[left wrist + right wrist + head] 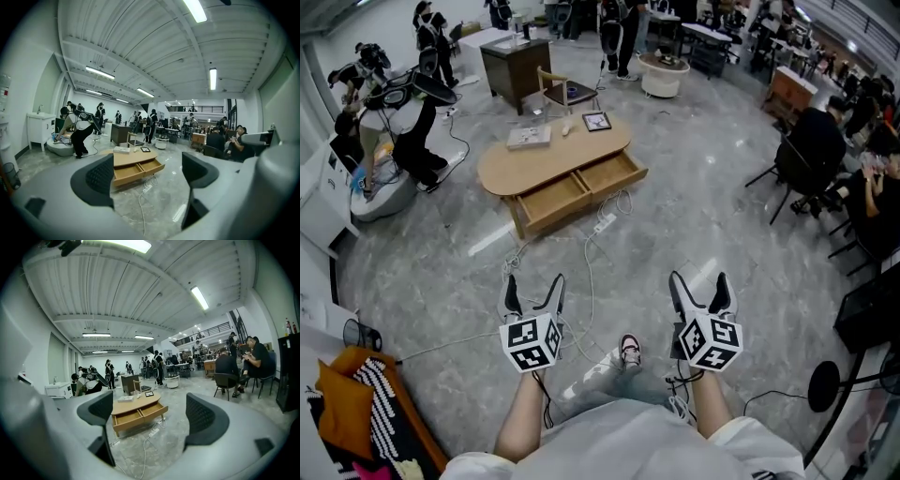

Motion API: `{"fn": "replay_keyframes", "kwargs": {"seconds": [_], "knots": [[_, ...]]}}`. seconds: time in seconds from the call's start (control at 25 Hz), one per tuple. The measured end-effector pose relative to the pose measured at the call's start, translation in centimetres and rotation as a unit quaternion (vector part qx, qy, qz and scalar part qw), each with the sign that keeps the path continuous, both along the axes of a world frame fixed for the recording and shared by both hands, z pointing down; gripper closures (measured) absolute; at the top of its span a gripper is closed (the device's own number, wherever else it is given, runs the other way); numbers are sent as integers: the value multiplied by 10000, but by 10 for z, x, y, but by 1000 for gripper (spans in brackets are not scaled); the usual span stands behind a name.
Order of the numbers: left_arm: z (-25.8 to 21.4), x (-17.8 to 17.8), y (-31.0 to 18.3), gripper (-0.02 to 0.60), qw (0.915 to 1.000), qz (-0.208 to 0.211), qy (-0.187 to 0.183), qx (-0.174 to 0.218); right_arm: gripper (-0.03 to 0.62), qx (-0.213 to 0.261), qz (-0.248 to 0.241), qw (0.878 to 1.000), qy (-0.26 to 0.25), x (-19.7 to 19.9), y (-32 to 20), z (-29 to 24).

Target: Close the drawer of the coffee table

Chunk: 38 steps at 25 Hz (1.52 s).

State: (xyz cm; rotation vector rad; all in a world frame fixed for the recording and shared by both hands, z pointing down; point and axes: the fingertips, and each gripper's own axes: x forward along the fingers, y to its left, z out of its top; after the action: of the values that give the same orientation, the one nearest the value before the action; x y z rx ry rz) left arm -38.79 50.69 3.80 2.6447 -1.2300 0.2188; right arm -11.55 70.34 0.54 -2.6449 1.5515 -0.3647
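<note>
The light wooden coffee table (546, 161) stands some way ahead on the grey floor. Both its drawers are pulled out toward me: the left drawer (549, 200) and the right drawer (610, 174). My left gripper (534, 290) and right gripper (701, 287) are held side by side well short of the table, both open with nothing between their fingers. In the left gripper view the table (132, 158) shows between the spread jaws of the left gripper (150, 176). The right gripper (150, 414) likewise frames the table (136, 404) and its open drawers (139, 414).
A white power strip (605, 223) and cables (589, 281) lie on the floor between me and the table. A book (529, 137) and a picture frame (596, 121) rest on the tabletop. A chair (567, 92) and dark cabinet (514, 64) stand behind; people sit at right.
</note>
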Motion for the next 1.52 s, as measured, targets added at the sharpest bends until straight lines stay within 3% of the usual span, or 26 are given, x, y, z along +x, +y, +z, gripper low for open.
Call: {"fn": "replay_keyframes", "kwargs": {"seconds": [0.44, 0.88, 1.12, 1.52], "knots": [[10, 63, -92, 143, 9988, -459, 24, -137, 111, -116, -192, 9996, -162, 96, -94, 15], [-13, 151, -187, 143, 9970, -771, 79, 35, 111, 47, -404, 9988, -268, 203, -198, 11], [-7, 177, -206, 143, 9959, -903, -73, -3, 111, 1, -548, 9975, -436, 235, -230, 23], [12, 183, -261, 143, 9930, -1159, -177, -154, 111, -143, -747, 9956, -548, 257, -295, 43]]}}
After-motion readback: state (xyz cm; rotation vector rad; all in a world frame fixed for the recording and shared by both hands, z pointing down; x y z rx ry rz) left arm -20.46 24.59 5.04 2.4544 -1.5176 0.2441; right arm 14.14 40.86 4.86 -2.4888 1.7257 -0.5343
